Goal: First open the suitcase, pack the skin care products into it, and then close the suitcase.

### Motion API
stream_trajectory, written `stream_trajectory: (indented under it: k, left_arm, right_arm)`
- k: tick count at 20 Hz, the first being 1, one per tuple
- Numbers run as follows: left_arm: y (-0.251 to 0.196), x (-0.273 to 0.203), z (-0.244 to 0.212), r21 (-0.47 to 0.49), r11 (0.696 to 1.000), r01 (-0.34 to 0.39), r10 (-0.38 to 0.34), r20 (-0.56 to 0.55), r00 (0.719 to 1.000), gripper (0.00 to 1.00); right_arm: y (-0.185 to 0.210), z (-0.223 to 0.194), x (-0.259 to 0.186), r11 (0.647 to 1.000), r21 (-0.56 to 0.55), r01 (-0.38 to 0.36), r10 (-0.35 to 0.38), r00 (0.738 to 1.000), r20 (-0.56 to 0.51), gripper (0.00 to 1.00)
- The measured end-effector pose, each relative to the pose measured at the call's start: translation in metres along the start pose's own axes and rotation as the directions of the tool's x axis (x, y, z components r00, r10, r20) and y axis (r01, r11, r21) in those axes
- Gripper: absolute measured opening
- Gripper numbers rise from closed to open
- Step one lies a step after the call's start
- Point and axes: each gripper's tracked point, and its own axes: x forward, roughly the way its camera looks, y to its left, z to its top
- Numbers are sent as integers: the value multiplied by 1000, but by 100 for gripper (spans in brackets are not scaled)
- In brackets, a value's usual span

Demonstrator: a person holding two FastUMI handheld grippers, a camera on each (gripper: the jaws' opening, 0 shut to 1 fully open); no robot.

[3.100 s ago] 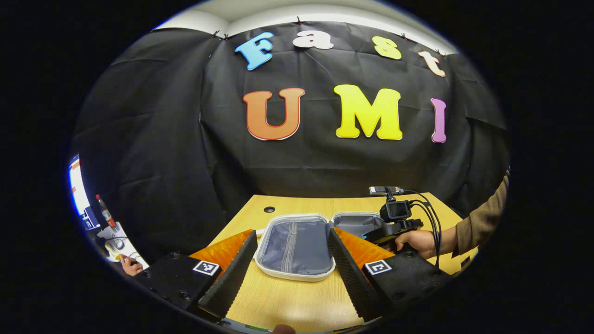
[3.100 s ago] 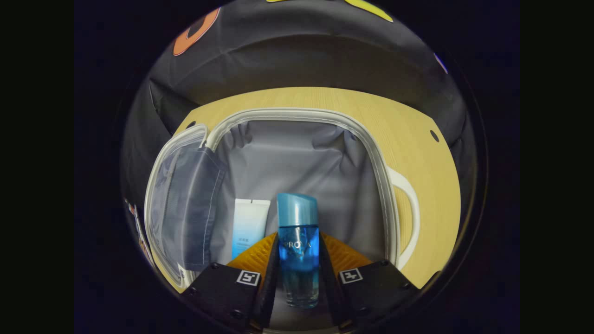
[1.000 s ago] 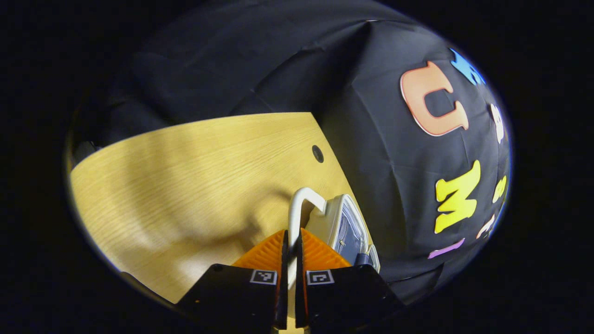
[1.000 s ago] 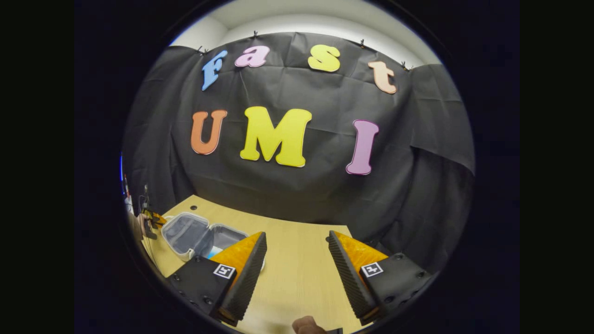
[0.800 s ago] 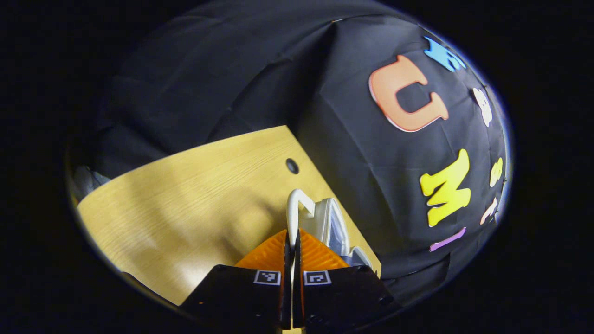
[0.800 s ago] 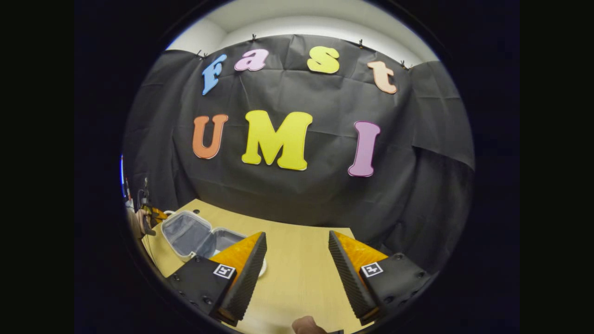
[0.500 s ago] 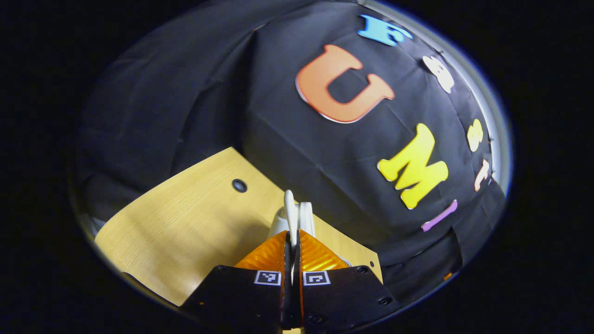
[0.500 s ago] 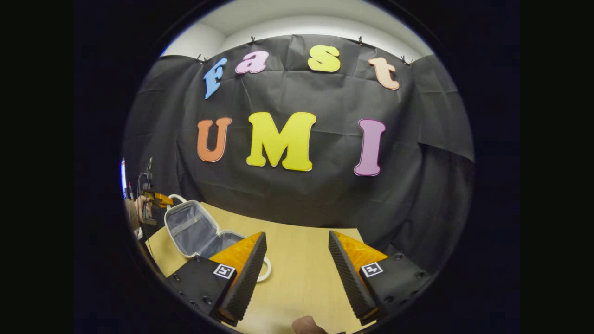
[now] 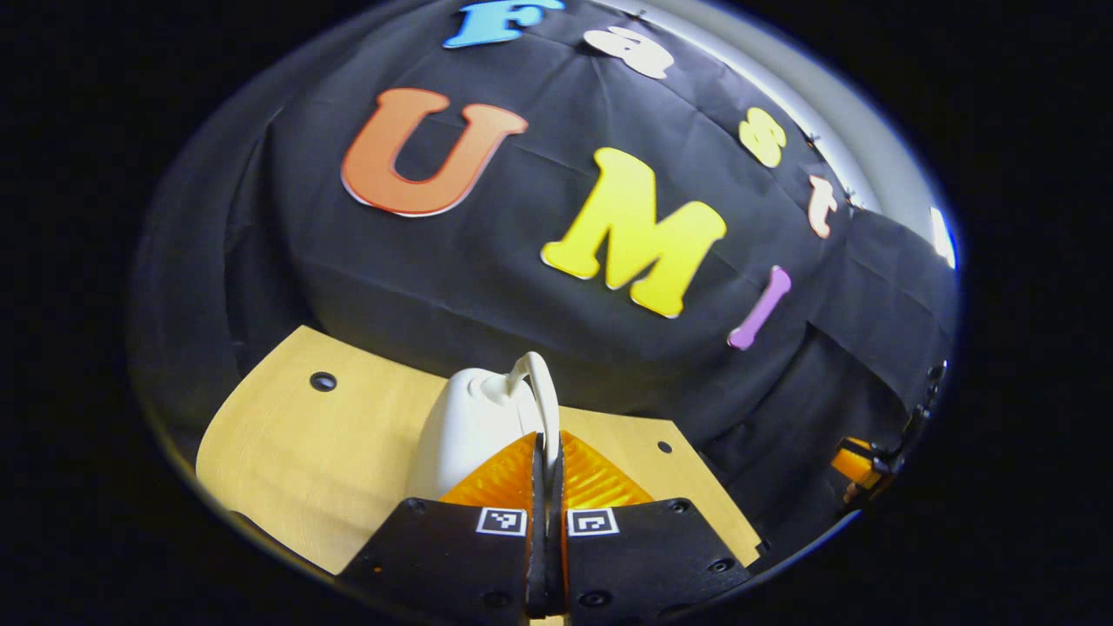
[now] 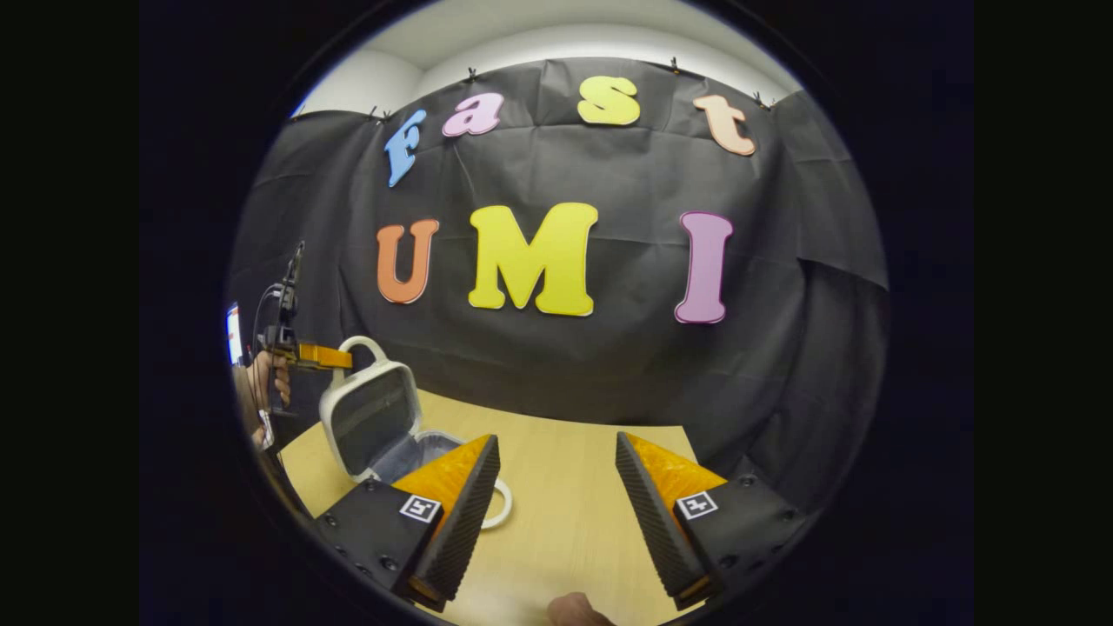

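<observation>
Since half a second before, the suitcase [image 10: 369, 417] lid had swung further up, standing near upright on the counter [image 10: 565, 513]. The left gripper [image 9: 546, 452] had its jaws clamped on the lid's handle [image 9: 537, 382]. The right gripper [image 10: 556, 487] hovered apart, jaws wide open, its finger hiding the suitcase's contents

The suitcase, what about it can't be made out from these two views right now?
- Contents: in the right gripper view the raised lid and the right gripper's finger cover the base.
- Inside: the left gripper view sees the lid's outer shell.
- Grip on the handle: the left gripper hides the pinch point.
</observation>
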Motion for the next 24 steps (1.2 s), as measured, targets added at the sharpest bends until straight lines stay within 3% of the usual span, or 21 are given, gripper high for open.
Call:
stream_trajectory:
  k: [2, 6, 11, 16, 20, 24]
  left_arm:
    - [-37, 9, -21, 46, 998, 33, -32, -29, 999, 3]
    - [-76, 30, -63, 51, 996, 67, -62, -92, 994, 3]
    - [-115, 73, -119, -2, 997, 76, -75, -184, 980, 4]
    - [-132, 102, -162, 143, 989, 42, 2, -295, 955, 3]
    - [-129, 118, -206, 243, 970, 18, 87, -414, 906, 4]
    - [-125, 127, -223, 359, 933, 3, 175, -460, 871, 4]
  right_arm:
    - [-7, -3, 0, 1000, 2, -2, 2, 1000, -7, 78]
    - [-19, -14, -1, 1000, 9, 0, 0, 1000, -30, 80]
    - [-37, -30, -8, 1000, 18, 9, -8, 998, -62, 80]
    - [-63, -48, -14, 999, 37, 40, -36, 995, -98, 80]
    - [-79, -66, -17, 996, 68, 65, -55, 988, -142, 80]
    - [-93, -79, -20, 992, 83, 92, -76, 982, -172, 79]
